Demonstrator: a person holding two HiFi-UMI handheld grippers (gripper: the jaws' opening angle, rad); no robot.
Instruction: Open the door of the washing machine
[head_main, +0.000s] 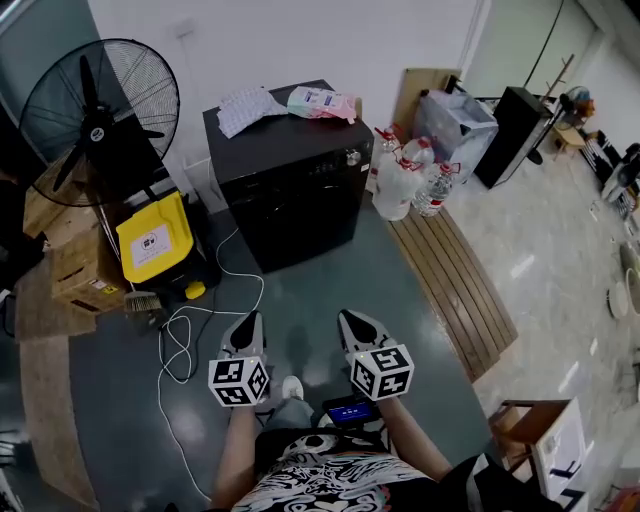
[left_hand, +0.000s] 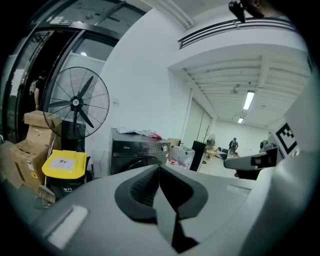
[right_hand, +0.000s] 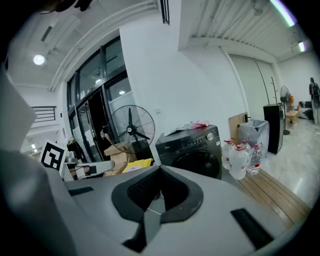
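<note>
You are standing well back from the washing machine, which is sitting on the floor against the wall, between the fan and the water bottles. You are carrying the left hand-held gripper and right hand-held gripper pinched fully together, both empty. The round door is looking rigid, glossy and probably latched. Its handle isn't showing yet, so expect to be hooking the rim

A black pedestal fan stands against the white wall; a yellow-lidded bin sits just beside its base; cardboard boxes stack to the fan's left; a white cable loops on the floor before it; water bottles cluster well to its right, beside a slatted wooden board.
</note>
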